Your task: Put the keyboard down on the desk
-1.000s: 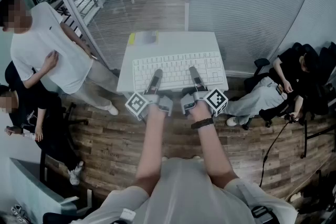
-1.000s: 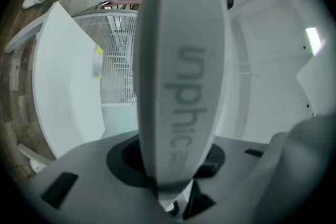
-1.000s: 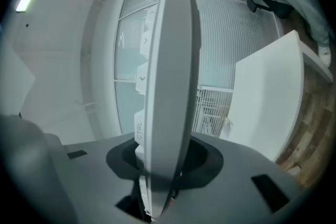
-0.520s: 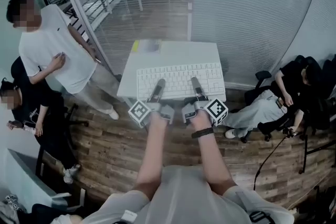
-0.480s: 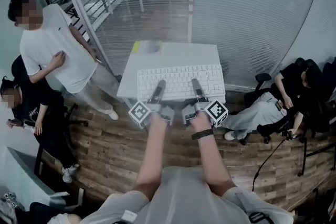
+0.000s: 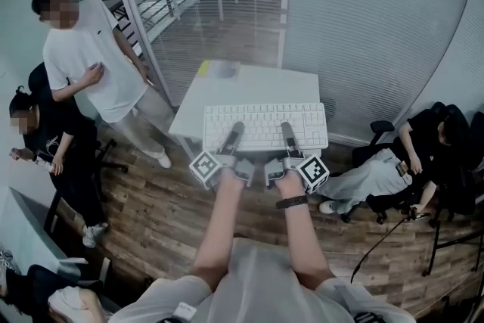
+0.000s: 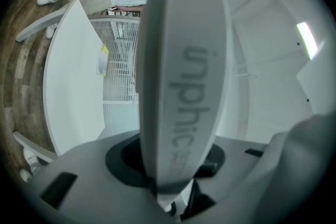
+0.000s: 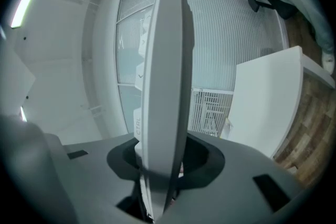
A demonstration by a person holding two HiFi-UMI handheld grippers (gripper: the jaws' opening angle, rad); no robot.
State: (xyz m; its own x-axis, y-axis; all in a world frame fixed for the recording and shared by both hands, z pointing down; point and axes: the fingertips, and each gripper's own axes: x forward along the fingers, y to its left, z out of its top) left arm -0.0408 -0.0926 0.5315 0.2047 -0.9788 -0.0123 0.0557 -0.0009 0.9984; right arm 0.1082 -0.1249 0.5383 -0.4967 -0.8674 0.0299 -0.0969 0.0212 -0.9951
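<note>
A white keyboard (image 6: 265,125) hangs level over the white desk (image 6: 249,83), gripped along its near edge by both grippers. My left gripper (image 6: 233,134) is shut on its left half; in the left gripper view the keyboard's edge (image 7: 181,86) stands upright between the jaws (image 7: 168,186). My right gripper (image 6: 289,134) holds the right half, and its jaws are closing on the keyboard's edge (image 8: 165,86), which fills the gap (image 8: 157,186). The desk top shows beside the keyboard in both gripper views (image 7: 73,86) (image 8: 268,102).
A yellow note (image 6: 204,68) lies at the desk's far left corner. A person in a white shirt (image 6: 83,57) stands left of the desk, another sits lower left (image 6: 45,140), and a third sits at the right (image 6: 408,155). Glass walls with blinds stand behind.
The head view has shifted, so desk and keyboard sit lower in the picture. Both grippers still hold the keyboard over the desk. The standing person has moved slightly.
</note>
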